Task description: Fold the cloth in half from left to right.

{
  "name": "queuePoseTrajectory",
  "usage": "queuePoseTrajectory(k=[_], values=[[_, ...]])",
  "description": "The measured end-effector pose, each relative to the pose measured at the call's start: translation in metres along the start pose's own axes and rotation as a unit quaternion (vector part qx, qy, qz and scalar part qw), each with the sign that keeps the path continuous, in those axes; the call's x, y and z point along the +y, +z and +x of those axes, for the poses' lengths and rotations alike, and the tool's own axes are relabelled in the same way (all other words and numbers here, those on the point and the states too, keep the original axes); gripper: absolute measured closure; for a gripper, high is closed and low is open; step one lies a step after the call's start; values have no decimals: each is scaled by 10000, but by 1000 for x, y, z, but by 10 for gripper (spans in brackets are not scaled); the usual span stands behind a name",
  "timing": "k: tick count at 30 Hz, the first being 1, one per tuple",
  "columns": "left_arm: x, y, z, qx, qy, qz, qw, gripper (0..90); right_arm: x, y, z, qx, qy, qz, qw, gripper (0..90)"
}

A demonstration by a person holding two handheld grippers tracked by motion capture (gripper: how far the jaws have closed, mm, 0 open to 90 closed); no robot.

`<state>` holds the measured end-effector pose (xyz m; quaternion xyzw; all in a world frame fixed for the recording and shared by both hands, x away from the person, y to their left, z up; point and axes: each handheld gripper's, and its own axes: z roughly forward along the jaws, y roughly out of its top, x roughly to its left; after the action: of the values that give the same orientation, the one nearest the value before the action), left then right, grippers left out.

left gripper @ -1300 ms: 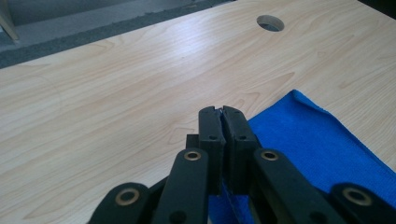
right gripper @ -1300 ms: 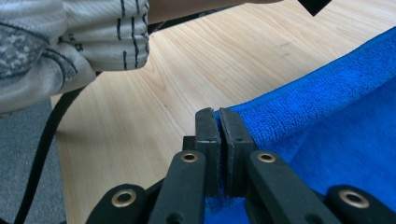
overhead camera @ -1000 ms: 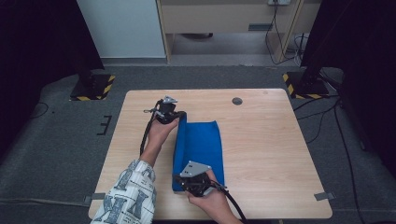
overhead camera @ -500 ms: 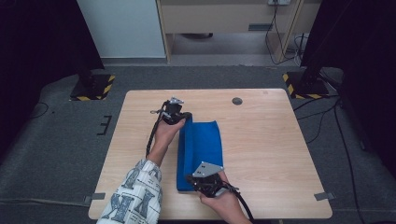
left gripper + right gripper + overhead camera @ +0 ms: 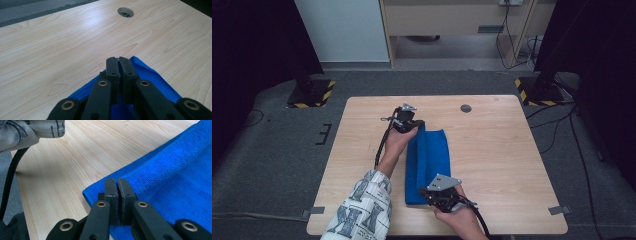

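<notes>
A blue towel (image 5: 429, 155) lies folded in a long strip down the middle of the wooden table (image 5: 502, 150). My left gripper (image 5: 418, 125) is at the strip's far left corner, shut on the towel's edge. In the left gripper view the closed jaws (image 5: 118, 60) sit over the blue corner (image 5: 155, 77). At the near left corner my right gripper (image 5: 423, 192) is likewise shut on the towel. In the right gripper view the jaws (image 5: 117, 181) pinch the folded edge (image 5: 175, 170), with a patterned sleeve (image 5: 32, 130) beyond.
A round cable hole (image 5: 466, 108) sits in the table's far middle, also visible ahead of my left jaws (image 5: 125, 11). Bare wood lies right of the towel. Black stands with striped bases (image 5: 309, 92) (image 5: 539, 90) flank the table on the floor.
Both grippers have shifted to the right, carrying the towel's left edge with them. The blue strip now looks narrower than before.
</notes>
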<state>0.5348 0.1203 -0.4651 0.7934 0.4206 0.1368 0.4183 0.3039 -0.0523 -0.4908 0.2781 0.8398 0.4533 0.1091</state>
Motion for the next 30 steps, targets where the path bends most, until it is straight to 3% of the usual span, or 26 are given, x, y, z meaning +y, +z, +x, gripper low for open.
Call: queuePoseTrajectory(k=[18,30], values=[[6,30,-24,-39,40,189,9998,865,-16,-22,-18,-145,99,139,9997,873],[2,44,-27,-39,-3,284,9996,859,-26,-24,-25,-197,102,281,9994,871]])
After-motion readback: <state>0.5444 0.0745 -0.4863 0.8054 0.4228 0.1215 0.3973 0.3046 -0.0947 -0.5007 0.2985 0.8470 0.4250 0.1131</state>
